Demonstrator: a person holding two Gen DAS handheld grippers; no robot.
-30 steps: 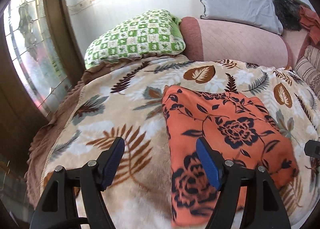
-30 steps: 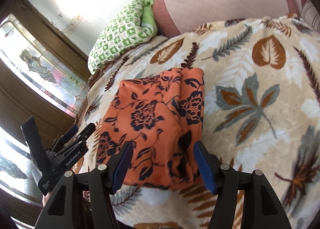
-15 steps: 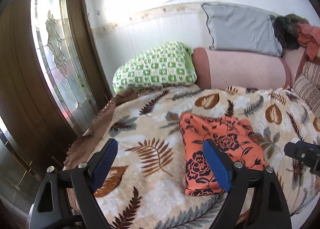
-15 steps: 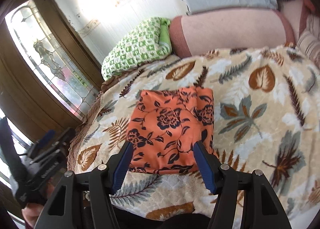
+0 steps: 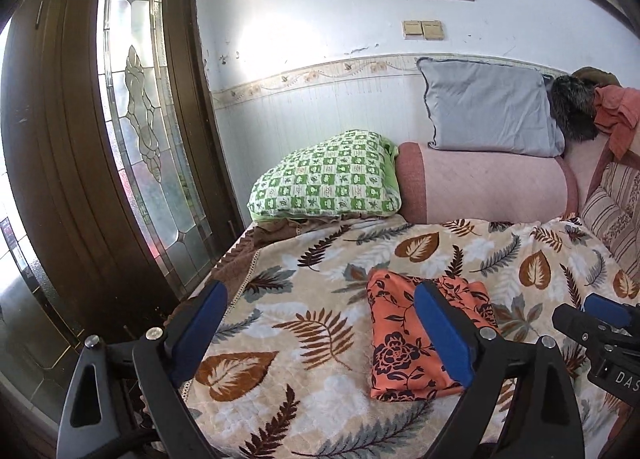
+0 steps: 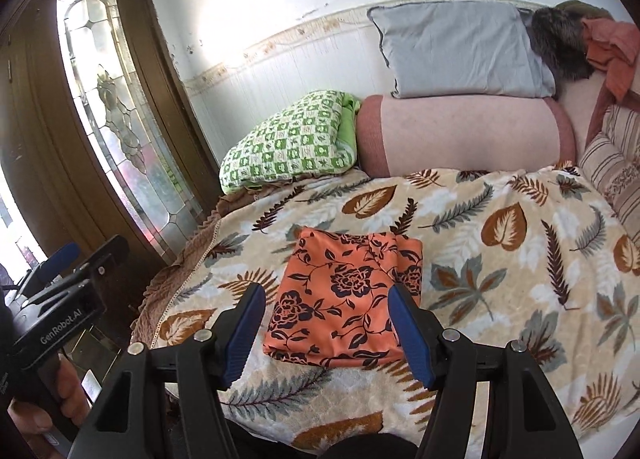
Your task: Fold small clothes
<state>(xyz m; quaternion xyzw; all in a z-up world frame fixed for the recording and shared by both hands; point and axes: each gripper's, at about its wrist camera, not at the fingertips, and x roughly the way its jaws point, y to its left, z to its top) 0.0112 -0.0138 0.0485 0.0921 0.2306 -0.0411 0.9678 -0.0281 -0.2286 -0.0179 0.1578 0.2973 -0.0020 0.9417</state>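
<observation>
An orange garment with dark flowers (image 6: pixel 344 295) lies folded into a flat rectangle on the leaf-print blanket (image 6: pixel 500 259). It also shows in the left wrist view (image 5: pixel 404 343), partly behind one finger. My left gripper (image 5: pixel 320 331) is open and empty, held back above the near left of the bed. My right gripper (image 6: pixel 326 331) is open and empty, held back from the garment's near edge. Neither touches the cloth. The left gripper (image 6: pixel 60 291) also shows at the left of the right wrist view.
A green checked pillow (image 5: pixel 328 183), a pink bolster (image 5: pixel 484 187) and a grey pillow (image 5: pixel 492 111) lie at the bed's far end against the wall. Striped cushions (image 6: pixel 616 167) and piled clothes (image 6: pixel 608 47) are at the right. A wooden glass door (image 5: pixel 132 131) stands left.
Both grippers have pulled back and up from the folded garment, so the bed looks smaller and farther. The garment has stayed in place. Both grippers stayed open.
</observation>
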